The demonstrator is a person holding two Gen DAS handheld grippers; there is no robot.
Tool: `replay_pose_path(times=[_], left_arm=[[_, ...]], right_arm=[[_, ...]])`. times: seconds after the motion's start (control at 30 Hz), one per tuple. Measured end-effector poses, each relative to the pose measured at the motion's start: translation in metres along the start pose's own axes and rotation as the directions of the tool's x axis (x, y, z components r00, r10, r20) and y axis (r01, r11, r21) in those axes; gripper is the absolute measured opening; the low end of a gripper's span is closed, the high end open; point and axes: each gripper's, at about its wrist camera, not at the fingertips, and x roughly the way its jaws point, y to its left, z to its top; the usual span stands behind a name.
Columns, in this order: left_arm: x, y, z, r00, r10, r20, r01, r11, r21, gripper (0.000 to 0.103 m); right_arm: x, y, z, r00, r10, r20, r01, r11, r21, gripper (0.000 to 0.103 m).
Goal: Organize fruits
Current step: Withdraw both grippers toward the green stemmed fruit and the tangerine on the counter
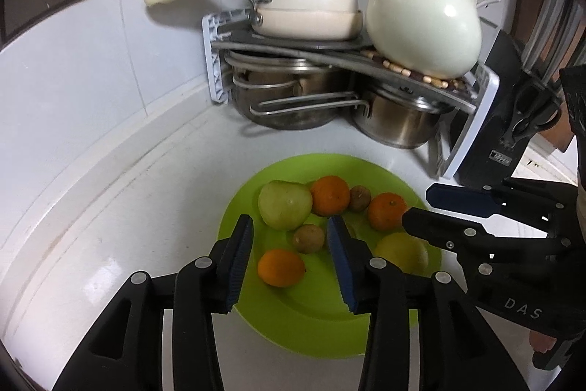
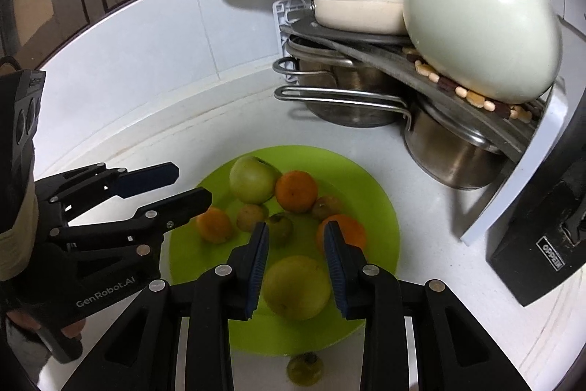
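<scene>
On the white countertop (image 1: pixel 110 226) a corner pot rack (image 1: pixel 472 120) stands well behind a lime-green plate (image 1: pixel 311 325). On the plate lie a green apple (image 1: pixel 285 205), a yellow-green apple (image 2: pixel 296 286), three oranges (image 1: pixel 281 267) and small brownish fruits (image 1: pixel 308 238). One small green fruit (image 2: pixel 304 369) sits off the plate, just beside its near rim. The left gripper (image 1: pixel 289 262) hangs over the plate's near half, jaws partly apart, holding nothing. The right gripper (image 2: pixel 296 272) straddles the yellow-green apple, pads not visibly pressing it.
</scene>
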Motion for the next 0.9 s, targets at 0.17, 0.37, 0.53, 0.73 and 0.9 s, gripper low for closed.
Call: replay_pose_path(times=[0.17,0.37,0.53,0.73,0.9], left_arm=[[-0.021,-0.004,0.001,0.999,0.004,0.031,-0.004,1.0,-0.004,0.045],[-0.057,-0.015,-0.001,0.996,-0.002,0.086,0.003,1.0,-0.015,0.052],[-0.085,-0.03,-0.007,0.992,-0.004,0.124,0.005,1.0,-0.006,0.06],[-0.111,-0.049,-0.017,0.988,-0.013,0.153,0.013,1.0,0.002,0.066],[-0.124,-0.068,-0.028,0.985,-0.013,0.172,0.011,1.0,0.015,0.07]], right_arm=[[-0.02,0.004,-0.001,0.999,0.004,0.032,-0.004,1.0,-0.006,0.032],[-0.056,0.007,-0.006,0.996,-0.009,0.087,0.01,1.0,-0.006,0.039],[-0.084,0.009,-0.015,0.992,-0.025,0.124,0.026,1.0,-0.01,0.042],[-0.12,0.007,-0.031,0.983,-0.064,0.173,0.065,0.998,-0.002,0.05],[-0.142,0.0,-0.048,0.977,-0.095,0.189,0.095,0.995,0.012,0.055]])
